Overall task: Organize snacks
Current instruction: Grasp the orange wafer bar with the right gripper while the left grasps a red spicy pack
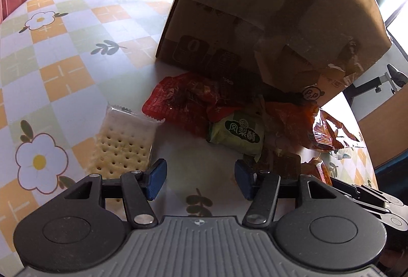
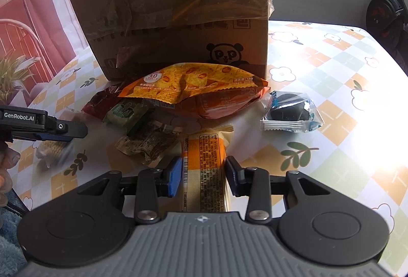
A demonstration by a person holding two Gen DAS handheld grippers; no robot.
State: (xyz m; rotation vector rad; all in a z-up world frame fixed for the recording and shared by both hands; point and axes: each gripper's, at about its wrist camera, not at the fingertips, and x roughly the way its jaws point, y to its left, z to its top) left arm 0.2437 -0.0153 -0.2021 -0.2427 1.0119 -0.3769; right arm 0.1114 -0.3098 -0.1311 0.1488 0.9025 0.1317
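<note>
Snacks lie in a heap in front of a cardboard box (image 1: 255, 22) (image 2: 178, 22). My left gripper (image 1: 200, 178) is open and low over the tablecloth with nothing between its pads. A clear packet of crackers (image 1: 122, 147) lies just outside its left finger. Beyond it are a red packet (image 1: 183, 103), a green packet (image 1: 237, 134) and an orange bag (image 1: 306, 129). My right gripper (image 2: 204, 175) is shut on a long orange and cream snack packet (image 2: 204, 149), its pads pressing both sides. In the right wrist view the left gripper (image 2: 71, 133) hangs over the crackers (image 2: 51, 149).
An orange pizza-print chip bag (image 2: 196, 83) leans on the box, with a crumpled clear packet (image 2: 145, 144) nearer. A black round snack in clear wrap (image 2: 290, 111) lies apart on the right. The flowered tablecloth (image 2: 331, 73) shows bare there. A plant (image 2: 12, 73) stands at the left.
</note>
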